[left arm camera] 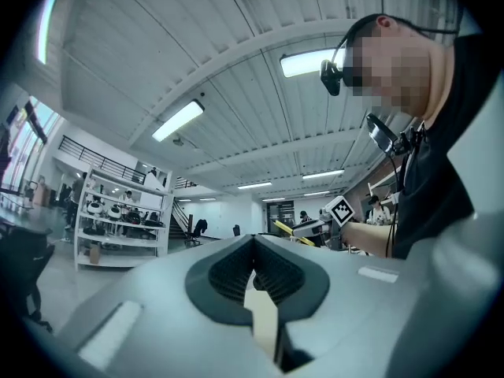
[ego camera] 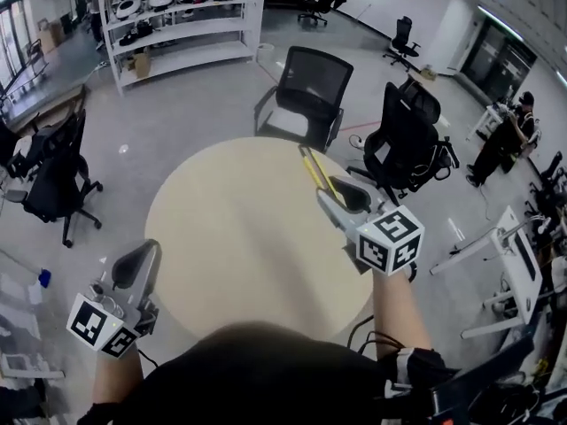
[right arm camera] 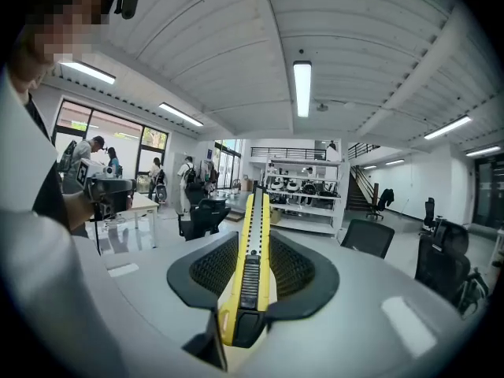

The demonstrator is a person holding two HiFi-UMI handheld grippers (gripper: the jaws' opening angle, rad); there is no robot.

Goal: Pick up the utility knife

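Note:
The yellow utility knife (ego camera: 314, 172) is off the round beige table (ego camera: 230, 228), held in the air over its right side. My right gripper (ego camera: 351, 198) is shut on the knife's handle, and the blade end points away toward the chairs. In the right gripper view the knife (right arm camera: 255, 211) runs straight out between the dark pads (right arm camera: 206, 268) of the right gripper (right arm camera: 253, 238). My left gripper (ego camera: 136, 265) hangs beyond the table's near left edge, jaws together and nothing in them. The left gripper view shows those jaws (left arm camera: 253, 247) closed, with the knife (left arm camera: 283, 227) far off.
Two black office chairs (ego camera: 306, 87) (ego camera: 407, 135) stand behind the table, and another (ego camera: 55, 177) stands at the left. White shelving (ego camera: 177, 16) is at the back. White desks (ego camera: 514, 255) and a seated person (ego camera: 509, 135) are on the right.

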